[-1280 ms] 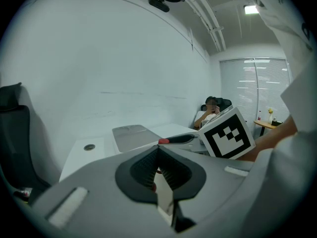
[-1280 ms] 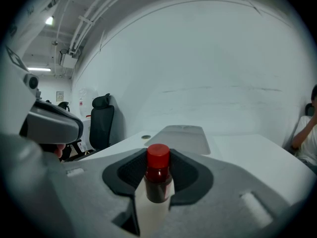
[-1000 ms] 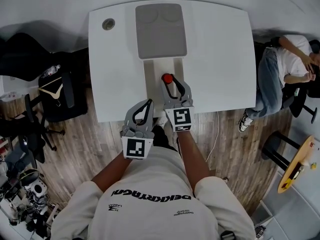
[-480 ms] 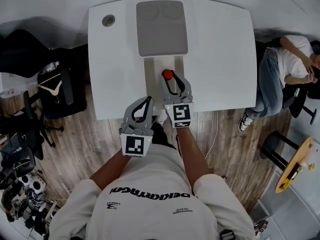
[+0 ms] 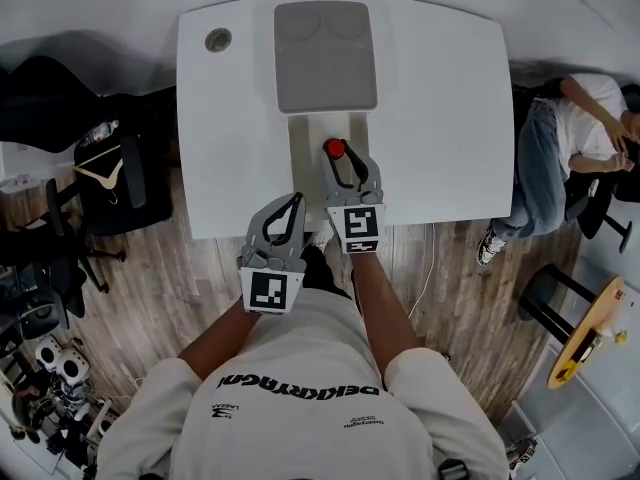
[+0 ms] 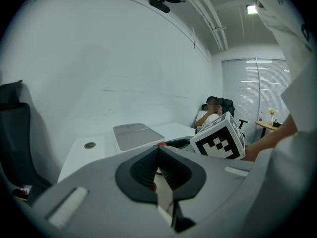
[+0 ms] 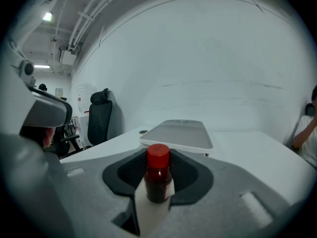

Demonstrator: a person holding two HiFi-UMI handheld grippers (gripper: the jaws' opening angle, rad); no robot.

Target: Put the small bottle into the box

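Head view: the right claw (image 5: 343,164) grips the small bottle (image 5: 335,150), red cap up, within the outline of the open box (image 5: 303,138) on the white desk (image 5: 440,98). The left claw (image 5: 284,222) sits at the desk's near edge.

Left gripper view — jaws pressed together, nothing between them.

Right gripper view — the bottle stands upright between the jaws, the box's grey lid (image 7: 181,133) beyond.

Seated person (image 5: 578,118), black chair (image 5: 135,196)
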